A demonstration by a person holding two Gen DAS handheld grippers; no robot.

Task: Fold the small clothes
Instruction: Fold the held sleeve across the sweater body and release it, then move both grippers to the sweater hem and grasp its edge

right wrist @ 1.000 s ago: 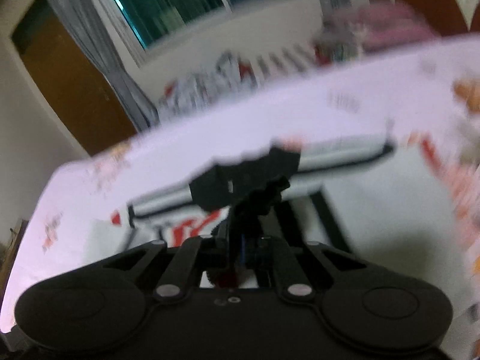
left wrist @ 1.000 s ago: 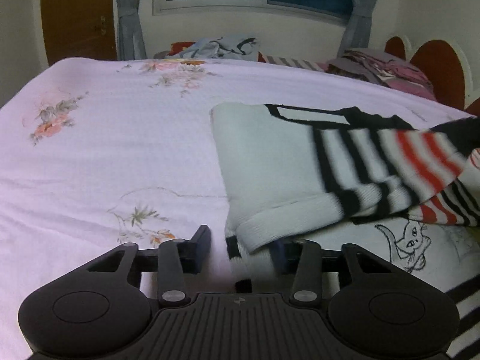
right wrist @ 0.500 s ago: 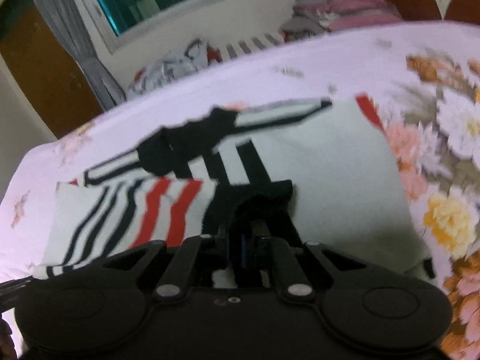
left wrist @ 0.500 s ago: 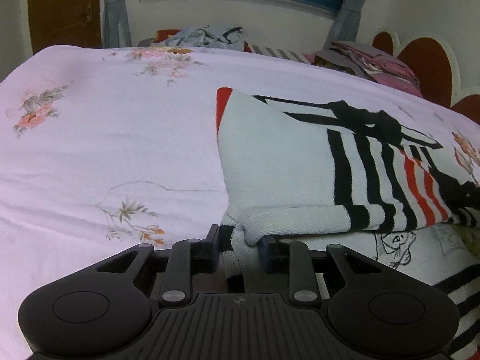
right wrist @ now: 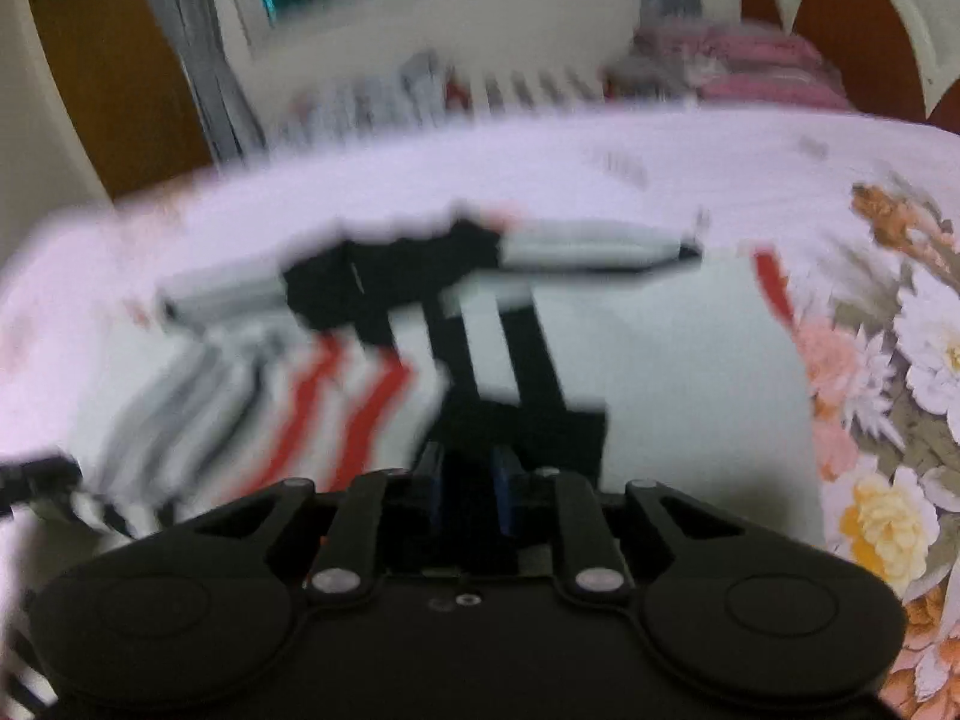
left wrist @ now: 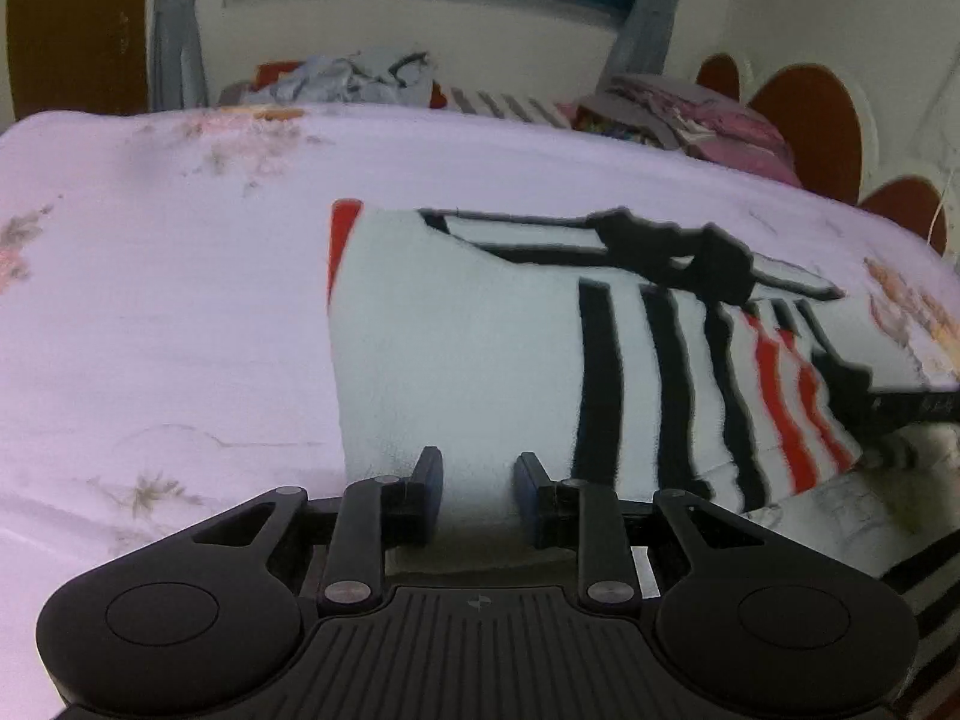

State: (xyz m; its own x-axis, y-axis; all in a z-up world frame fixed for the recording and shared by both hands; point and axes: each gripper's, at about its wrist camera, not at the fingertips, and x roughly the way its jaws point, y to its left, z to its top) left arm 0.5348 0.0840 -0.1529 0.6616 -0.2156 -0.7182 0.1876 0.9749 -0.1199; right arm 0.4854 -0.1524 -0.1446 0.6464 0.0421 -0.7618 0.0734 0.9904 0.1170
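Two grippers on one little jumper, and this is where it can go sideways. The striped sweater (left wrist: 456, 360) lies flat on the pink floral bedsheet (left wrist: 180, 300), towards the person's right half of the bed. One striped sleeve (left wrist: 750, 396) is laid across its white body.

The left gripper (left wrist: 477, 480) has just been closing. Its jaws sit narrow, with the near white edge of the knit filling the gap, so I'd call that clamped on the sweater. The right gripper (right wrist: 469, 480) has just been opening. Its jaws are a little apart with the sleeve's black cuff (right wrist: 540, 426) between them. The right wrist view is smeared and it's black on black, so I can't tell if the pads are biting.

What I'd worry about:
- If the right lets go while the hand is moving, the sleeve could flop off-line or slide back open. Knit like that looks springy.
- If the cuff snags on a pad as the hand pulls away, it could drag the whole sleeve off the body again.
- The left has only a thin bite of the hem. Pull hard and it slips out, or the whole sweater skids across that smooth sheet instead of folding.
- Lifting the left edge on its own could tip the sleeve off.
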